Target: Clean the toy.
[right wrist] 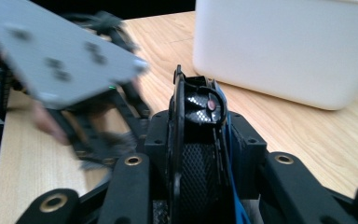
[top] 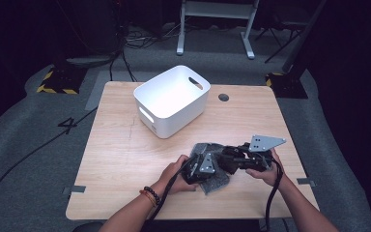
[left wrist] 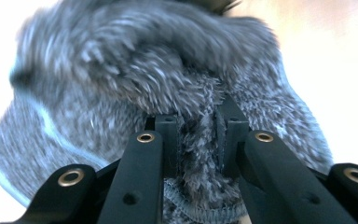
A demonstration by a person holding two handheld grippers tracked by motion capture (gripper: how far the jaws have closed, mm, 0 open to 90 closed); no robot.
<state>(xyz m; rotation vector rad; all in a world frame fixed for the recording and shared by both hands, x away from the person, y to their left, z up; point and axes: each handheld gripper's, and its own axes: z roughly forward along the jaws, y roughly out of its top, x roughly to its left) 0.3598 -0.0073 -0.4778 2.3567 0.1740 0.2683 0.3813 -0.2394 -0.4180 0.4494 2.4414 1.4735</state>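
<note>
A grey fuzzy knit fabric item (top: pixel 216 182) lies on the table's near half, between both hands. My left gripper (top: pixel 211 166) reaches in from the left with its jaws shut on a fold of that fabric (left wrist: pixel 121 79); the gripper (left wrist: pixel 198 128) pinches the fluffy edge. My right gripper (top: pixel 228 158) comes from the right and meets it. Its jaws (right wrist: pixel 200 135) are shut on a thin black object (right wrist: pixel 196 112) with a woven pattern, a blue edge and a small red dot. The left gripper's grey plate (right wrist: pixel 65 51) shows blurred at the upper left.
A white plastic bin (top: pixel 171 99) with handle cut-outs stands at the back middle of the wooden table (top: pixel 121 159), and its wall (right wrist: pixel 284 46) is close ahead of the right gripper. A small round grommet (top: pixel 223 97) sits near the far edge.
</note>
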